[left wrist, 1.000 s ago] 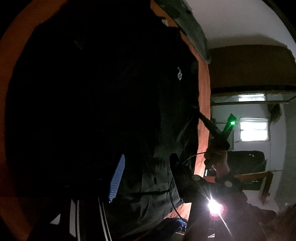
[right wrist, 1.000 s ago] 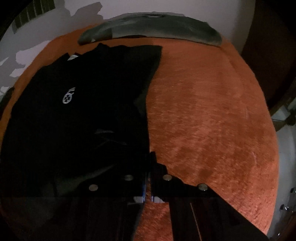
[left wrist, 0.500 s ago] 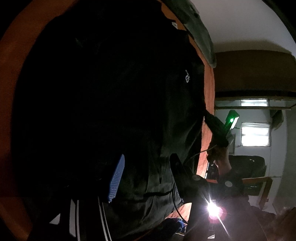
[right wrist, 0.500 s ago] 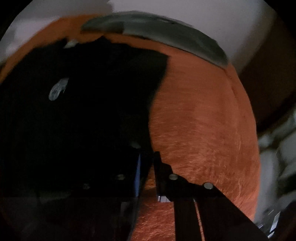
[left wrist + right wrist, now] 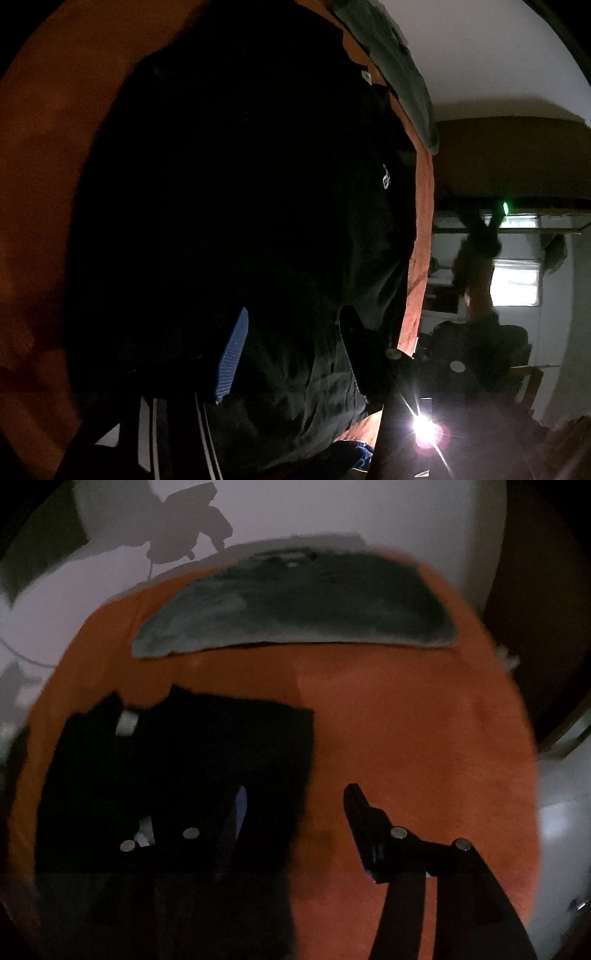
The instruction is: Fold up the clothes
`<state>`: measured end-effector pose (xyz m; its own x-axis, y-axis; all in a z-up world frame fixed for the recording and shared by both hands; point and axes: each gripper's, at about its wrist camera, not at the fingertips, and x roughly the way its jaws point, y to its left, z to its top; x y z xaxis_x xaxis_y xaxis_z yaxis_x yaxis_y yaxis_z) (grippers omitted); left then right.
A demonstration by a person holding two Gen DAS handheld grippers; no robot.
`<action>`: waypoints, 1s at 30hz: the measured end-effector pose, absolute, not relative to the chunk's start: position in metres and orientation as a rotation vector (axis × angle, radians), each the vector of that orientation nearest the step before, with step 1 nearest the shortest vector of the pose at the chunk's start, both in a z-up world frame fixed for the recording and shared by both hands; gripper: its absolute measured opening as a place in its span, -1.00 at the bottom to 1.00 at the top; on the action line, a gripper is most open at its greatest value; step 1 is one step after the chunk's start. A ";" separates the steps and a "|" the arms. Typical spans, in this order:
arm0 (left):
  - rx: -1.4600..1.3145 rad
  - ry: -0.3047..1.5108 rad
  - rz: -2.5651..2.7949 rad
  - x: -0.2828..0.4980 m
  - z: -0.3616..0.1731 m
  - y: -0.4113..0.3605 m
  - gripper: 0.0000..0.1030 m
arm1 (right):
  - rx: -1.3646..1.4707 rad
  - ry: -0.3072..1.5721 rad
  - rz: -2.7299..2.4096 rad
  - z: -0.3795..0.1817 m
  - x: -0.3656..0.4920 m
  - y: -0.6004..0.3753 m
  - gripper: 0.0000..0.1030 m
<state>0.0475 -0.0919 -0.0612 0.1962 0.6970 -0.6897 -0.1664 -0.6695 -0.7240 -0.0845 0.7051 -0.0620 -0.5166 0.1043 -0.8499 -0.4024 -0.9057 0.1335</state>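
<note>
On top of the big orange bed cover lies a black shirt. It is spread flat, with one side folded over so that its right edge runs straight. A dark grey pillow sits at the far end of the cover, well apart from the shirt. The shirt has a small white logo on its front and a white tag at the neck.

A second ago the right gripper was pinched shut on the shirt's edge. Now its jaws are opening, and nothing is between them. It has lifted up and away from the cloth. Its left finger is over the black shirt and its right finger is over bare orange cover. From the left camera, the right gripper is far off to the right, held by a hand, and blurry. Before, it was down by the shirt's edge.

The left gripper has hardly changed. Its fingers are spread apart over the lower part of the shirt. They do not pinch the cloth.
</note>
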 end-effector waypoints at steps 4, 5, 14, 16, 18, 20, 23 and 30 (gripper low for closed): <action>-1.769 -0.506 1.568 0.044 -0.060 -0.095 0.04 | -1.418 0.523 2.342 -0.081 -0.140 0.719 -0.13; -1.769 -0.511 1.571 0.044 -0.060 -0.098 0.04 | -1.434 0.527 2.306 -0.086 -0.153 0.722 -0.13; -1.816 -0.564 1.603 0.039 -0.072 -0.127 0.04 | -1.407 0.621 2.181 -0.108 -0.177 0.751 -0.89; -1.819 -0.575 1.615 0.036 -0.073 -0.133 0.04 | -1.354 0.654 2.200 -0.105 -0.172 0.754 -0.89; -1.812 -0.562 1.636 0.030 -0.069 -0.134 0.04 | -1.307 0.706 2.193 -0.105 -0.167 0.760 -0.89; -1.789 -0.546 1.667 0.020 -0.063 -0.134 0.04 | -1.303 0.834 2.148 -0.117 -0.165 0.767 -0.89; -1.737 -0.520 1.715 -0.002 -0.047 -0.133 0.04 | -1.315 0.860 2.148 -0.122 -0.165 0.764 -0.84; -1.555 -0.312 1.930 -0.109 -0.007 -0.093 0.05 | -1.259 0.840 2.231 -0.102 -0.157 0.760 -0.20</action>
